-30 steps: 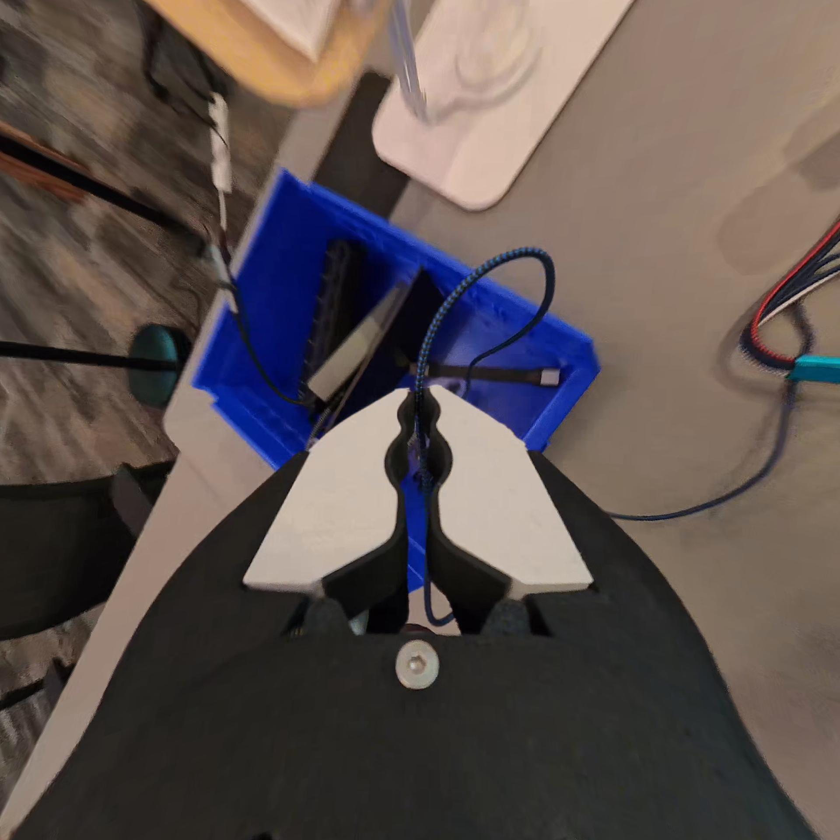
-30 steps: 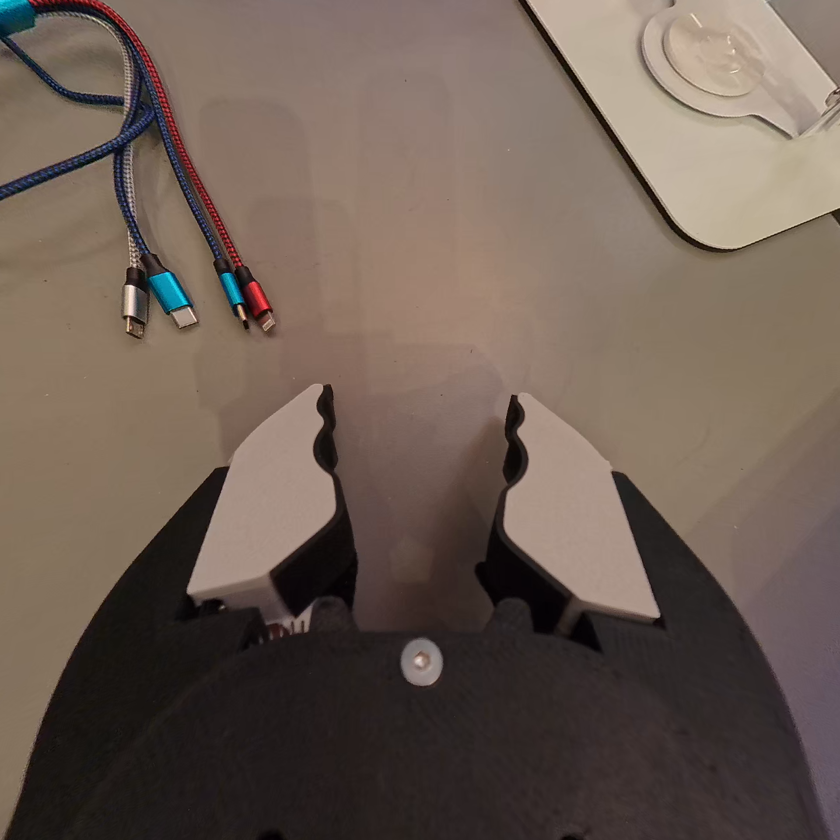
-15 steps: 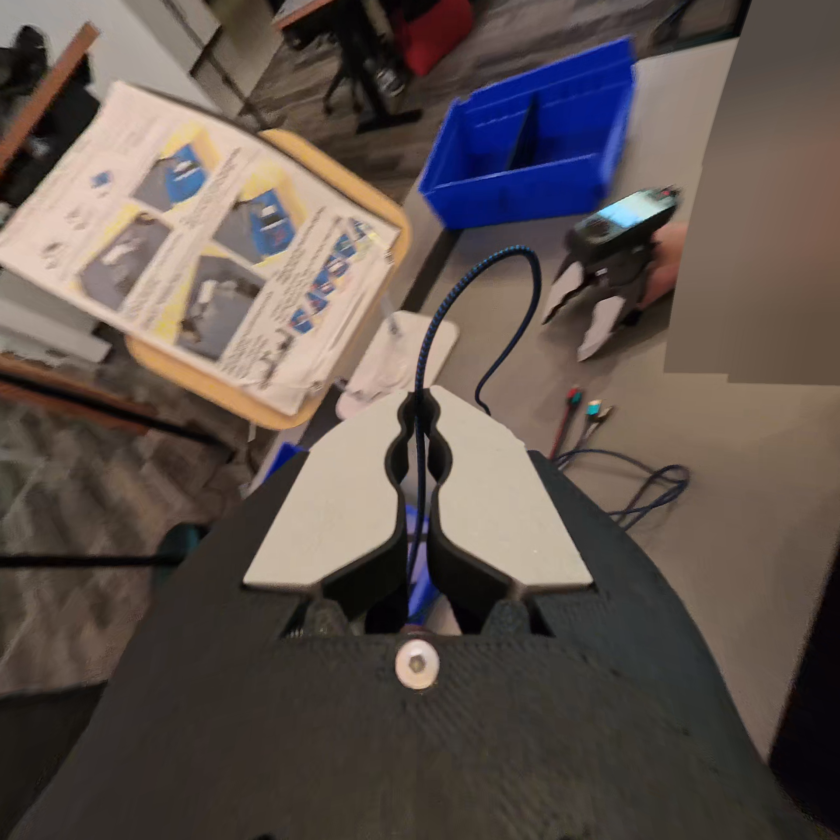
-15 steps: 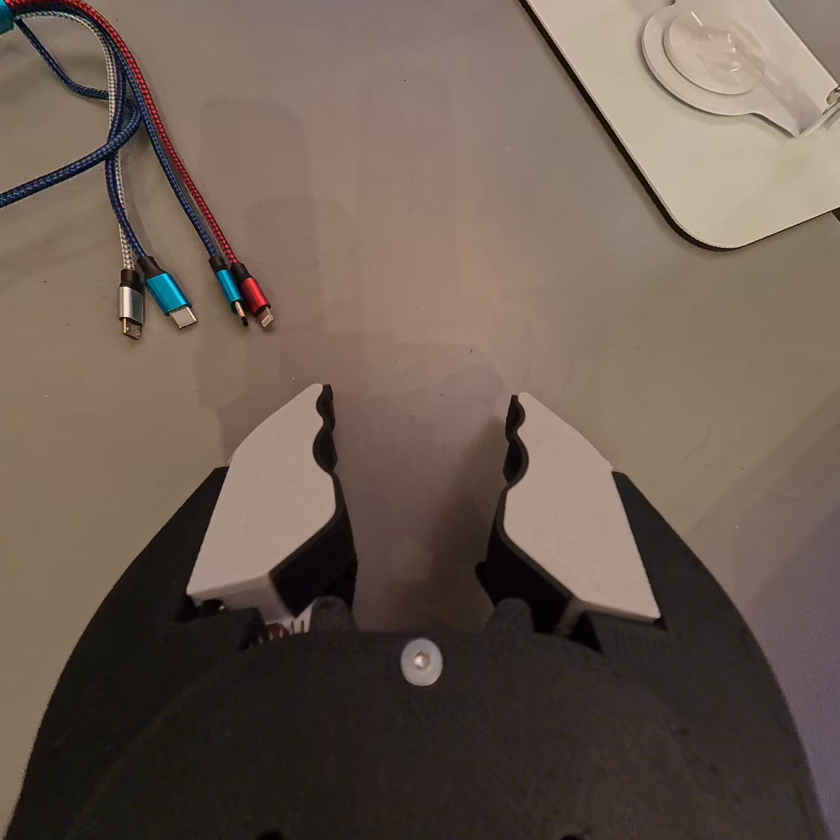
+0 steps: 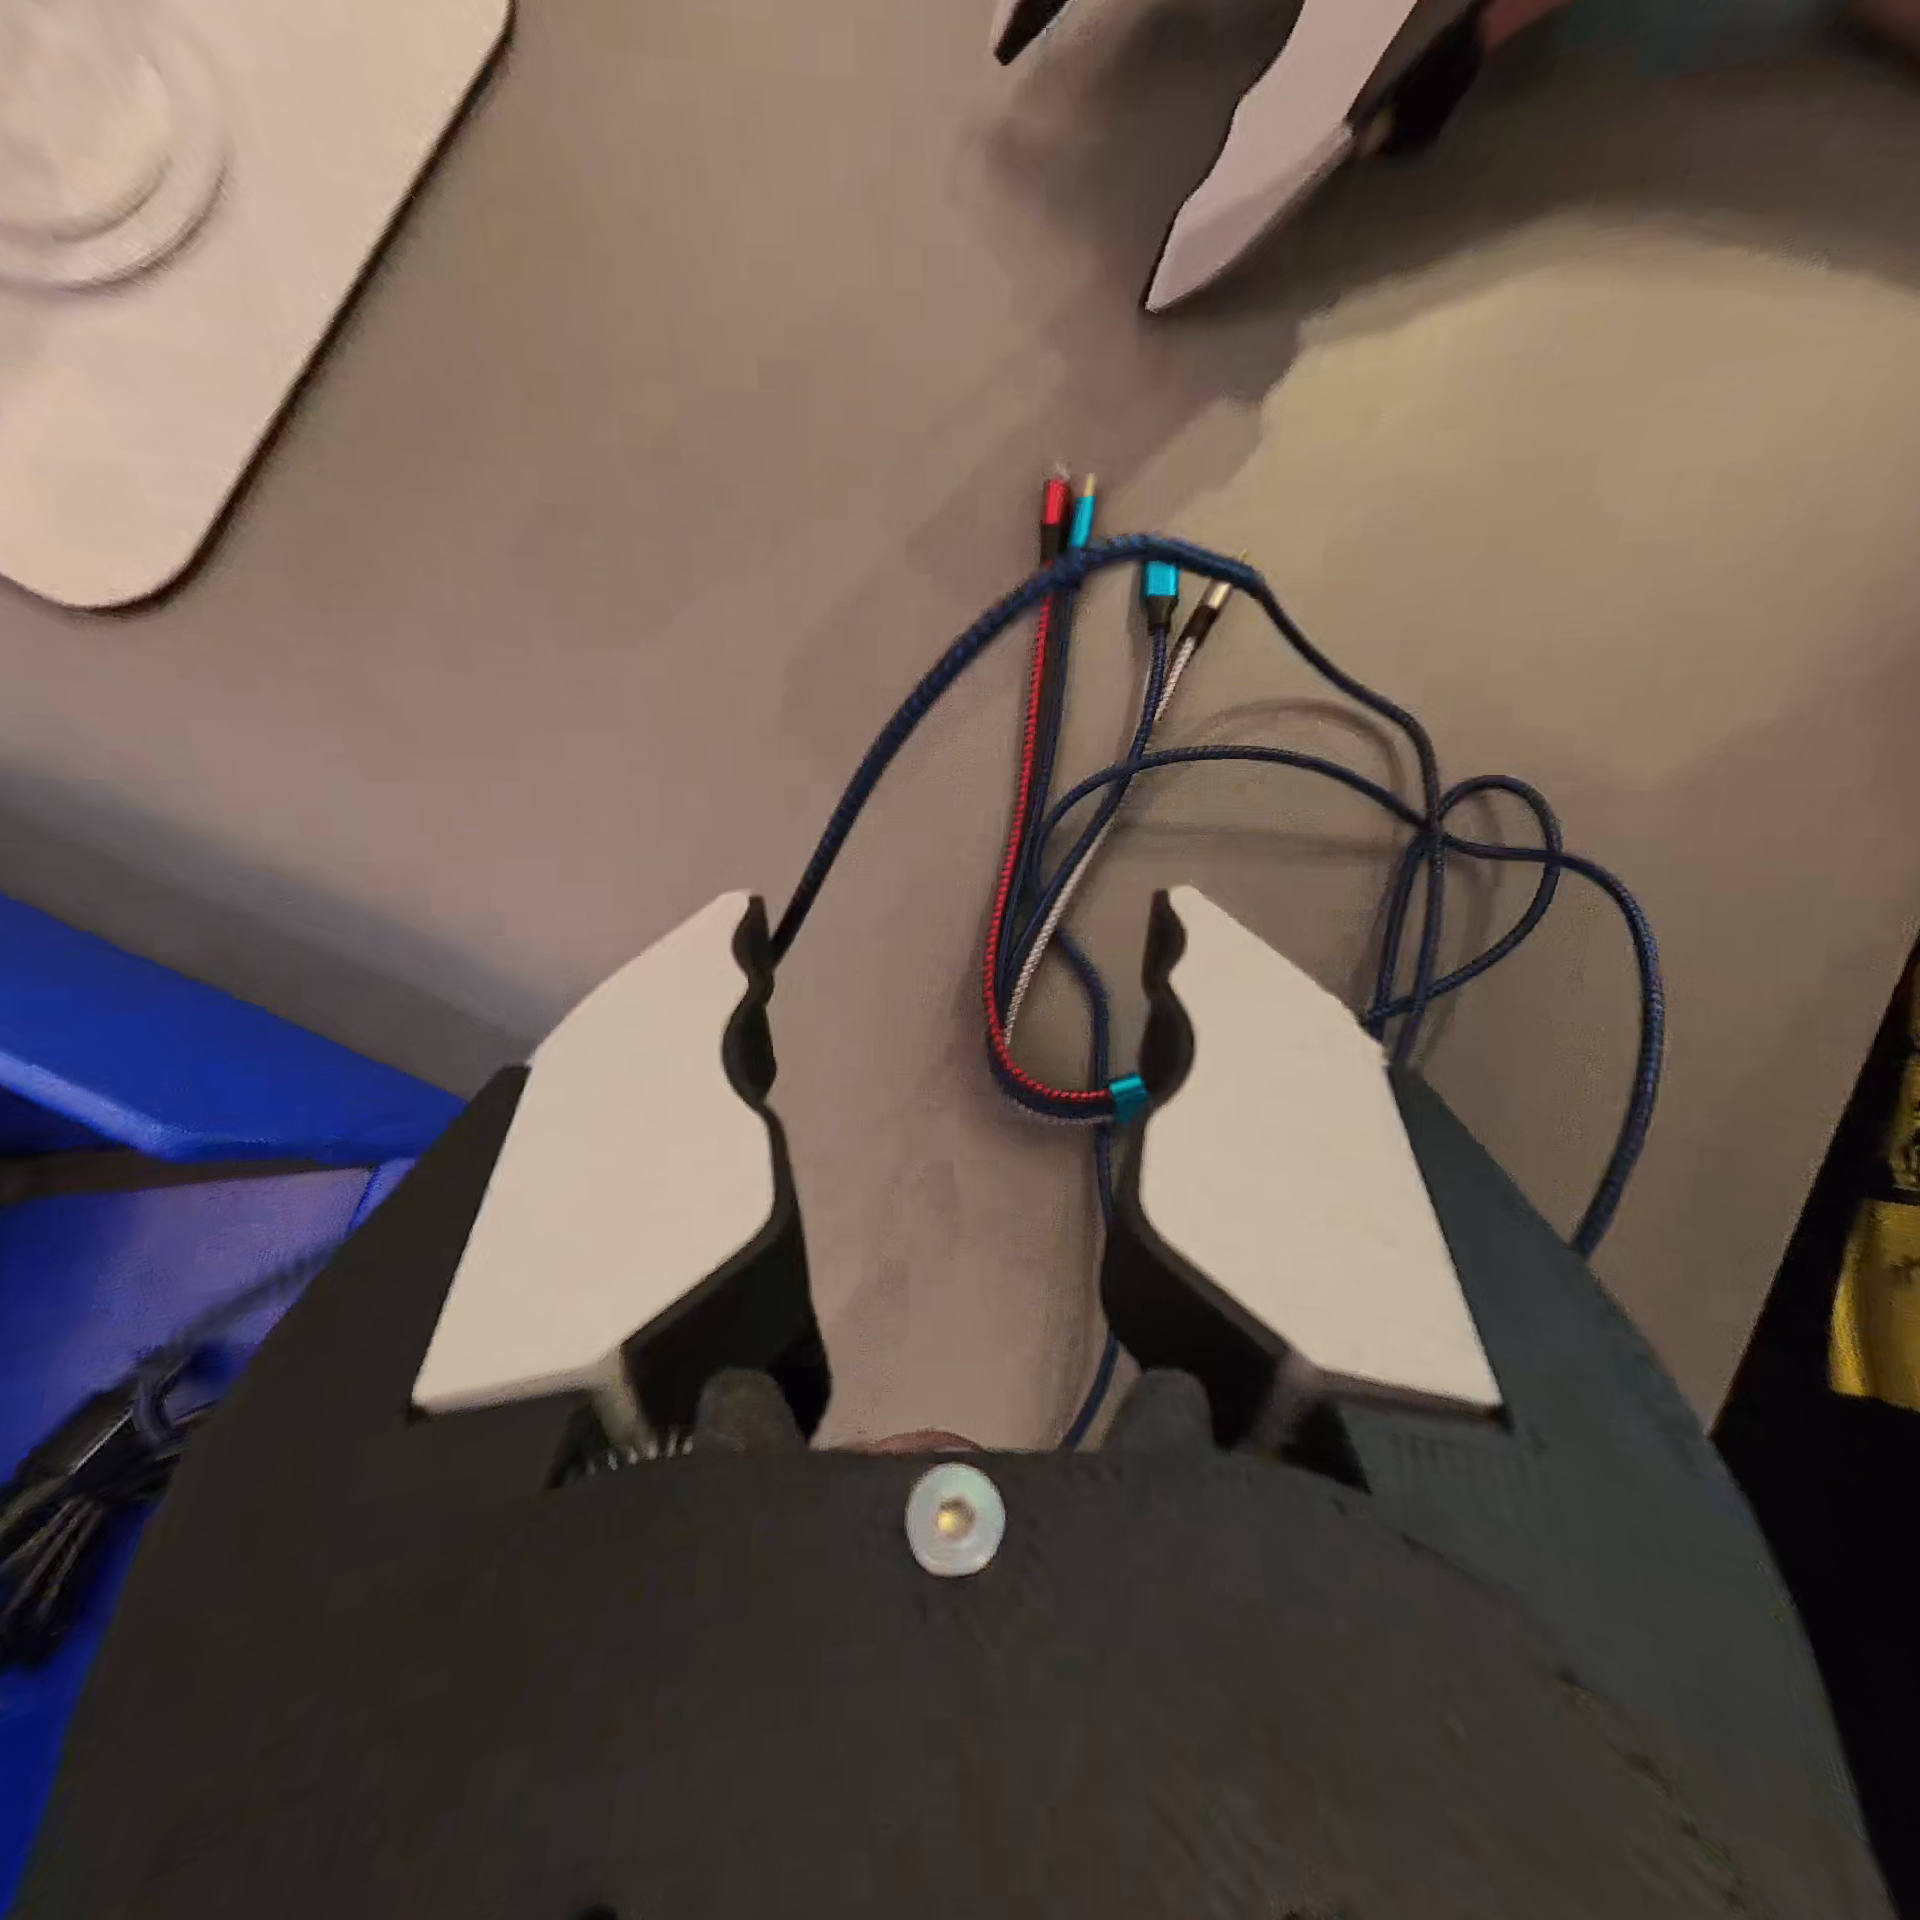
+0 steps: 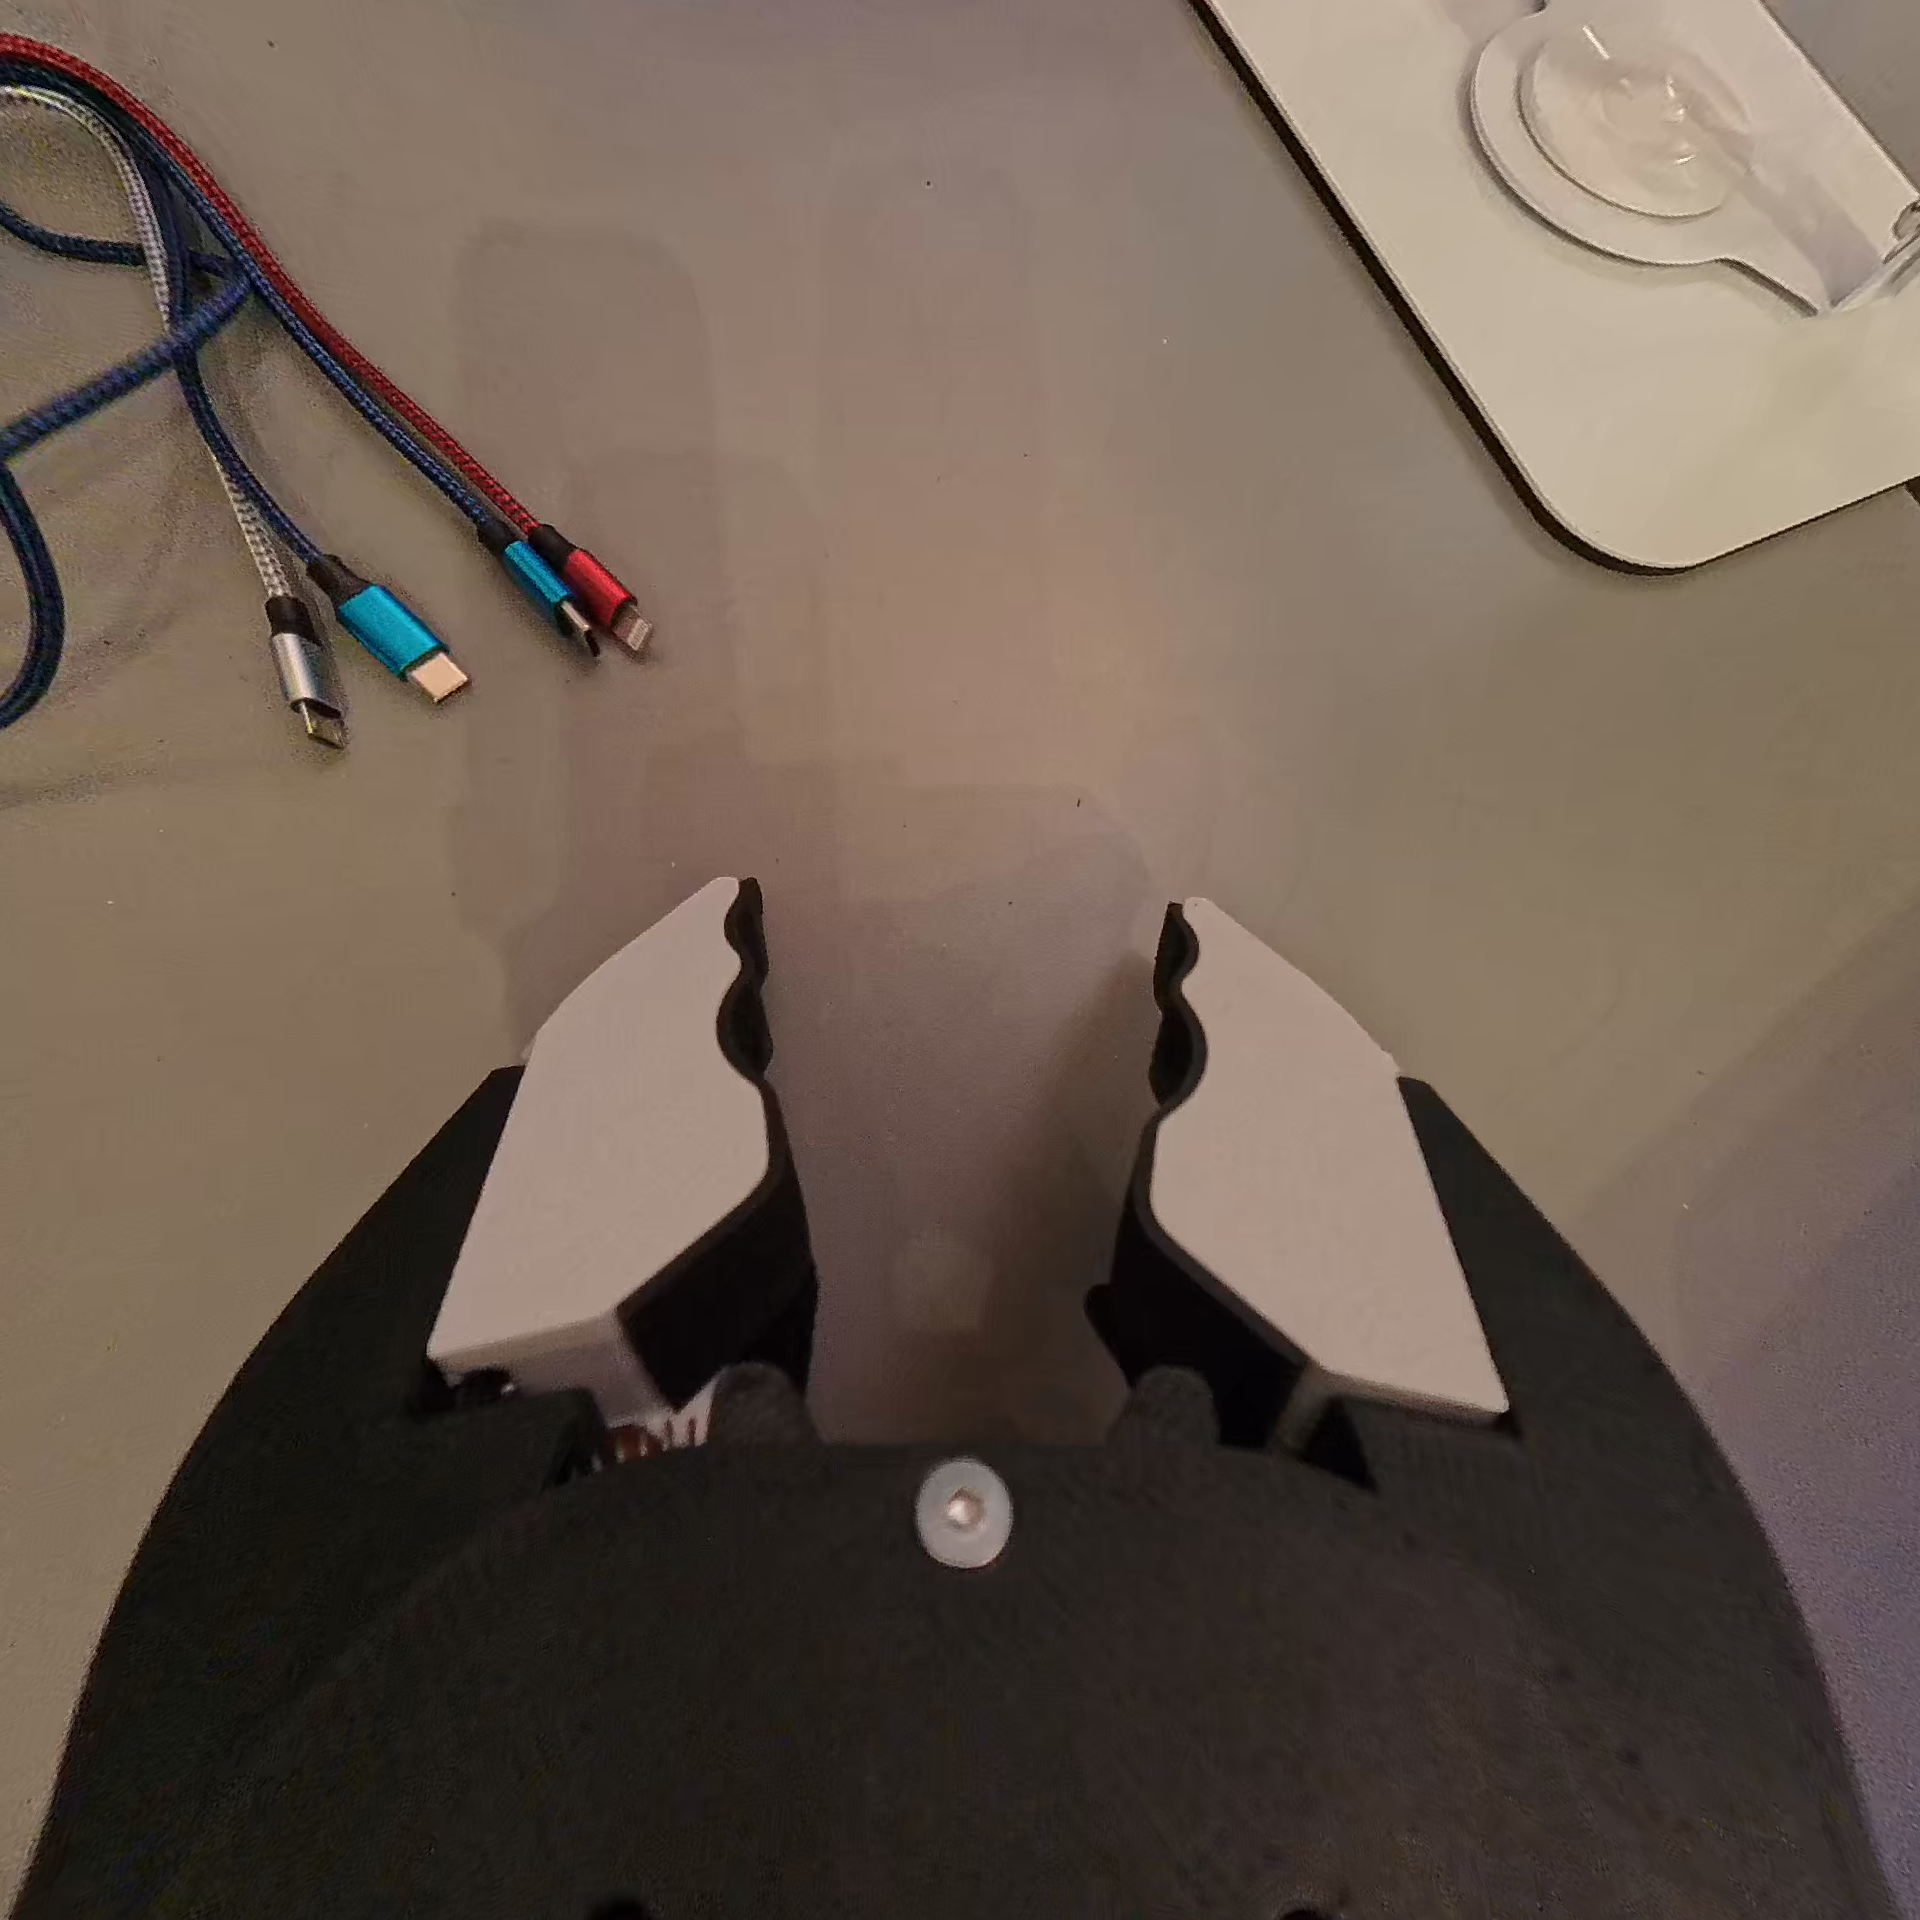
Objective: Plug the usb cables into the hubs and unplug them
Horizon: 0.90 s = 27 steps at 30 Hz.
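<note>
1. Grey surface (image 6: 935,520) fills both views, a white board (image 6: 1558,395) lying at one edge.
2. Half a second ago the left tool (image 5: 956,914) pinched the dark blue braided cable (image 5: 914,717); now its fingers stand spread, the cable only leaning against the left fingertip (image 5: 717,935).
3. Right tool (image 6: 961,904) is unchanged: spread wide, nothing between its pads.
4. Only the left view shows the blue bin (image 5: 156,1049) and the cable's tangled loops (image 5: 1475,831).
5. Only the right view shows the 4 plugs (image 6: 405,634) sharply, lying well apart from its fingers.
</note>
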Available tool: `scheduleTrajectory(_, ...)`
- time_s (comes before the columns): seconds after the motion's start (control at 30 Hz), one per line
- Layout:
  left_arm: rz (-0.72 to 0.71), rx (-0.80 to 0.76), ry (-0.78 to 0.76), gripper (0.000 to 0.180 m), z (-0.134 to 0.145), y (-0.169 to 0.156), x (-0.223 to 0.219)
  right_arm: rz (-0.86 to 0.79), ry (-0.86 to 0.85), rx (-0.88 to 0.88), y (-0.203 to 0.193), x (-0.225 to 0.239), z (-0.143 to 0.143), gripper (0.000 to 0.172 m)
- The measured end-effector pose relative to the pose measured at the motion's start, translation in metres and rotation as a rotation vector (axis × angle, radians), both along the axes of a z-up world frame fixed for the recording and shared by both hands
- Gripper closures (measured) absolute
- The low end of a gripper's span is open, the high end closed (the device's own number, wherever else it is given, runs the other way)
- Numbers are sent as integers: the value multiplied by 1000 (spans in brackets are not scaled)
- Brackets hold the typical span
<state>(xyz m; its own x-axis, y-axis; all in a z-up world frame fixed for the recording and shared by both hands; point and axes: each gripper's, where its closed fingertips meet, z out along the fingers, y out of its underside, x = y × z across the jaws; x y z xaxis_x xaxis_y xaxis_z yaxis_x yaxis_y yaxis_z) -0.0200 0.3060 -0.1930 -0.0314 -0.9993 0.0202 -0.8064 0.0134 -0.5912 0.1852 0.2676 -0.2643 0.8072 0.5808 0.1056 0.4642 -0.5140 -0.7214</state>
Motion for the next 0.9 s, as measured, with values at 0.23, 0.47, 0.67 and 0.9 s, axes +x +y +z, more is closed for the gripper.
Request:
scheduleTrajectory(0.23, 165, 3, -188, 100, 79, 70, -31, 0, 4, -5, 0, 0, 0, 100)
scheduleTrajectory(0.47, 461, 13, -179, 148, 83, 169, -43, 0, 3, -4, 0, 0, 0, 101)
scheduleTrajectory(0.67, 698, -184, 183, 149, -26, 223, -45, 1, 1, -1, 0, 0, 0, 101)
scheduleTrajectory(0.9, 793, -104, 393, 145, -69, 240, -55, 3, 0, 1, 0, 0, 0, 101)
